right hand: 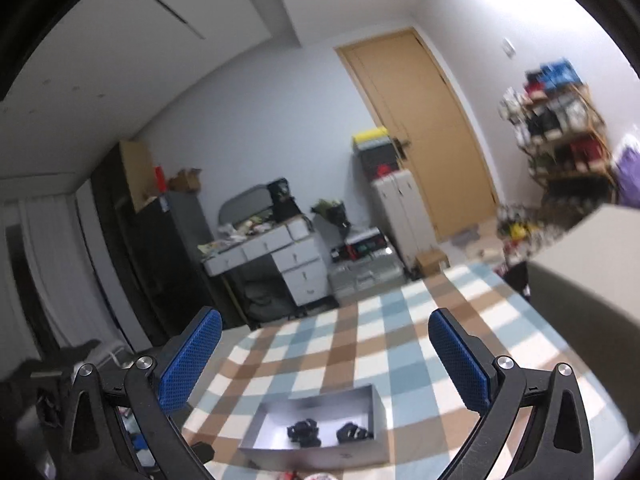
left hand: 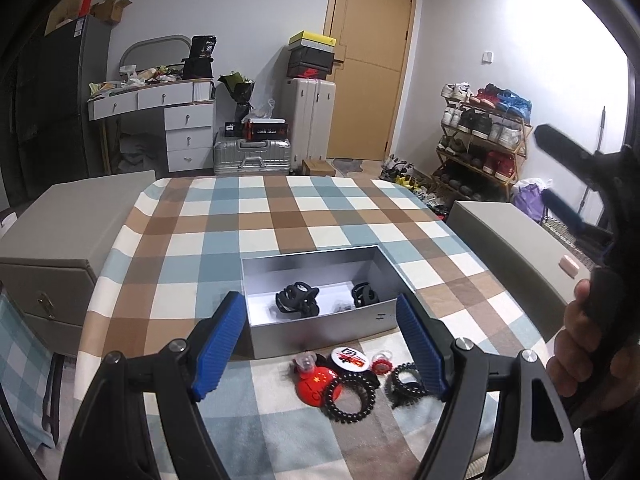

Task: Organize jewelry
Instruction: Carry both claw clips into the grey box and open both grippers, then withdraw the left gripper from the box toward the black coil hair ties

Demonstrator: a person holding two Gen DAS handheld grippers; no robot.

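Two black hair clips (left hand: 298,300) lie inside the open silver box (left hand: 320,334) on the checked bench (left hand: 260,216). Just in front of the box sit two black spiral hair ties (left hand: 351,396), a red round badge (left hand: 316,386), a white round badge (left hand: 349,359) and small red trinkets. The left claw (left hand: 320,348) hangs over these loose pieces, spread wide and holding nothing. The right claw (right hand: 325,360) is raised above the bench, also spread and bare, gripped by the right hand (left hand: 572,344)
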